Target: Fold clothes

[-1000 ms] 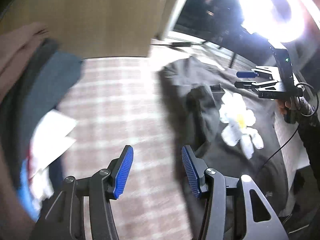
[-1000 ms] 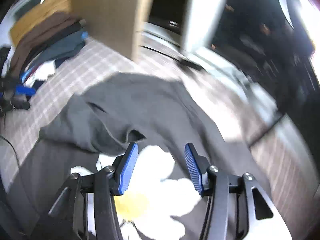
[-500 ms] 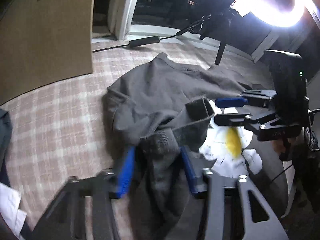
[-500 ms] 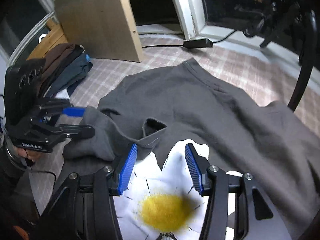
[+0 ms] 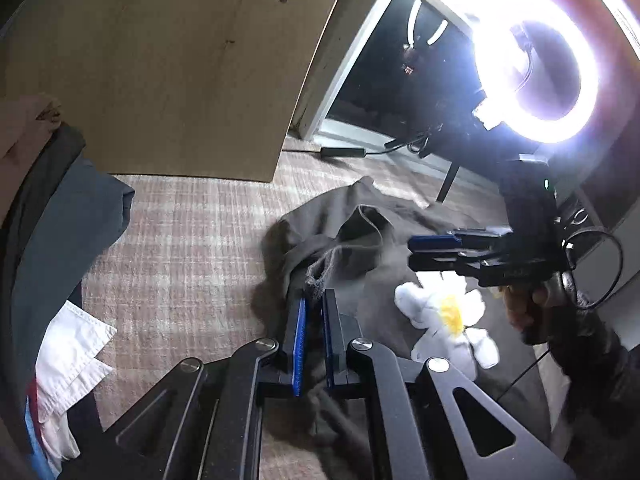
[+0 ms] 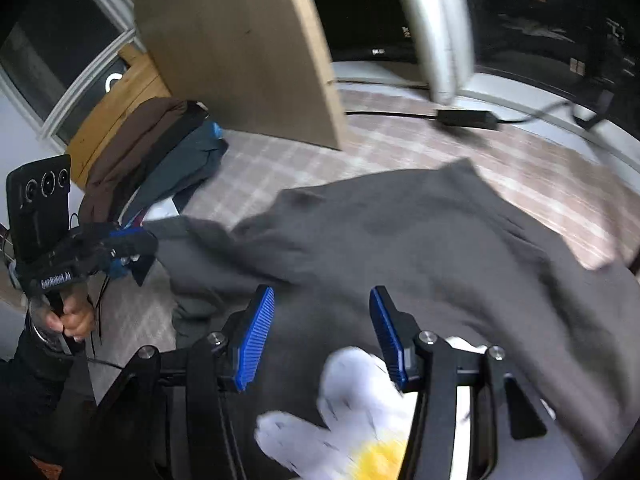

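A dark grey sweatshirt (image 5: 360, 232) (image 6: 420, 240) with a white and yellow daisy print (image 5: 444, 312) (image 6: 360, 412) lies spread on the plaid cover. My left gripper (image 5: 314, 308) is shut on the sweatshirt's sleeve cuff, whose frayed edge sticks out past the blue pads. In the right wrist view the left gripper (image 6: 128, 248) holds the sleeve out at the garment's left side. My right gripper (image 6: 322, 332) stands open just above the chest of the sweatshirt, near the daisy, with nothing between its fingers. A hand holds the right gripper (image 5: 410, 254) over the print.
A stack of folded clothes (image 5: 60, 240) (image 6: 152, 160) sits at the left. A wooden board (image 5: 160, 60) (image 6: 240, 48) leans behind it. A ring light (image 5: 536, 68) on a stand glares at the back right. A power adapter (image 6: 464, 116) with cable lies by the window.
My left gripper has closed on the sleeve cuff and drawn it out to the left. The right gripper stays open and has shifted slightly over the daisy print.
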